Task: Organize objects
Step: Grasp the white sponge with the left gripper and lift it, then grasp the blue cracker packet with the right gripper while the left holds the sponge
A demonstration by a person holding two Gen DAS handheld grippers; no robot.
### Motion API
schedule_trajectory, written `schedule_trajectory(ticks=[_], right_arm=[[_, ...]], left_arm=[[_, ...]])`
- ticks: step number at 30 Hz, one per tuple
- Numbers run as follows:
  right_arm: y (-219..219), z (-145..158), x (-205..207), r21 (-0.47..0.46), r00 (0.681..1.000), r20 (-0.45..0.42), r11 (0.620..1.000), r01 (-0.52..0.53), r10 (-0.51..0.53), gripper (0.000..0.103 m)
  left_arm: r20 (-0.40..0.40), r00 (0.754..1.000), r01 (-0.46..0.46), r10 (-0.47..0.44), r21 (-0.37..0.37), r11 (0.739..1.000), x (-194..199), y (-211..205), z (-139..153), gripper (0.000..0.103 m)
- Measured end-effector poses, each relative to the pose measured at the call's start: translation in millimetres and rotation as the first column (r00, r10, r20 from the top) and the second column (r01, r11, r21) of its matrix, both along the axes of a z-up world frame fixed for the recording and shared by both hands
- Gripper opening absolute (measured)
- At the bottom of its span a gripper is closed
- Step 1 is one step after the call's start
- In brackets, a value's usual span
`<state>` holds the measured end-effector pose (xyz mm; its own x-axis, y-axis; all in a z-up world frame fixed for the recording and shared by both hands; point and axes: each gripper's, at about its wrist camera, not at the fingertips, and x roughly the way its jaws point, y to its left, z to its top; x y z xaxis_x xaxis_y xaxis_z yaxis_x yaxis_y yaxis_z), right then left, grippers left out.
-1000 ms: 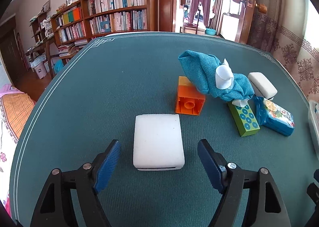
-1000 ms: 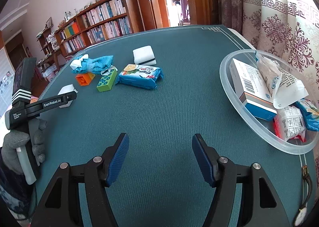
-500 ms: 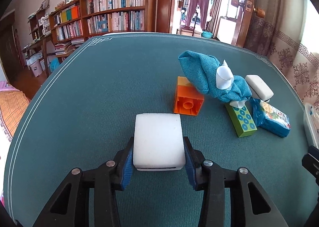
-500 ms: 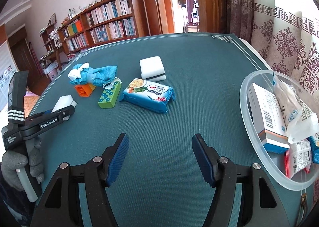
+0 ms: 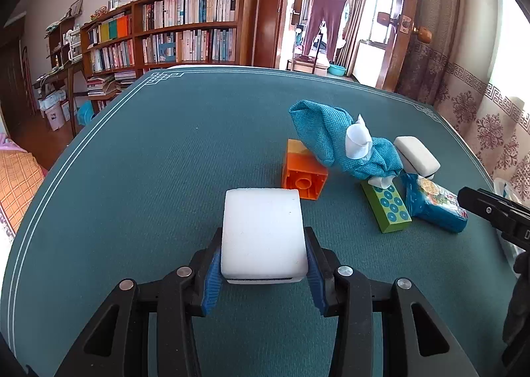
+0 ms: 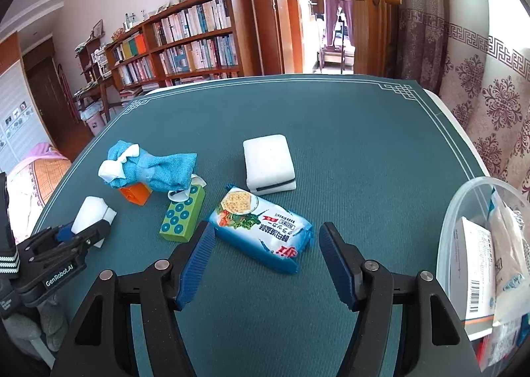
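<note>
On the table (image 6: pixel 347 132), a cloth (image 6: pixel 155 166) drapes over a toy brick (image 6: pixel 135 193), a cracker packet (image 6: pixel 261 228) lies before a sponge (image 6: pixel 268 165), and a tub (image 6: pixel 450 228) of packets stands at the right.

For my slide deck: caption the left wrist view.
Left claw shut on a white sponge on the green table.

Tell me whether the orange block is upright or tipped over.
Tipped over. The orange block lies on its side on the table: its hollow underside with the round tube faces the left-wrist camera.
</note>
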<state>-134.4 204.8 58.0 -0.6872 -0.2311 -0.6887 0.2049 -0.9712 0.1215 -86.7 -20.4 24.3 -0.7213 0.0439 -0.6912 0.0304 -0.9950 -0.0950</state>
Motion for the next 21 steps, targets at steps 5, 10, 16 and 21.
schedule_trajectory(ticks=[5, 10, 16, 21], right_arm=[[-2, -5, -27, -0.005, 0.999, 0.032, 1.0, -0.027, 0.027, 0.067], [-3, -16, -40, -0.023, 0.994, 0.084, 0.998, -0.066, 0.068, 0.067], [-5, -26, -23, -0.031, 0.985, 0.125, 0.993, -0.112, 0.115, 0.067], [-20, -32, -1, 0.002, 0.978, 0.127, 0.986, -0.168, 0.166, 0.067]], left_arm=[[0.001, 1.0, 0.001, -0.001, 0.0, 1.0, 0, 0, 0, 0.046], [0.003, 1.0, 0.0, 0.0, 0.004, 1.0, -1, 1, 0, 0.046], [0.004, 1.0, 0.0, 0.0, 0.006, 1.0, -1, 1, -1, 0.046], [0.004, 1.0, 0.0, 0.0, 0.006, 1.0, -1, 1, -1, 0.046]])
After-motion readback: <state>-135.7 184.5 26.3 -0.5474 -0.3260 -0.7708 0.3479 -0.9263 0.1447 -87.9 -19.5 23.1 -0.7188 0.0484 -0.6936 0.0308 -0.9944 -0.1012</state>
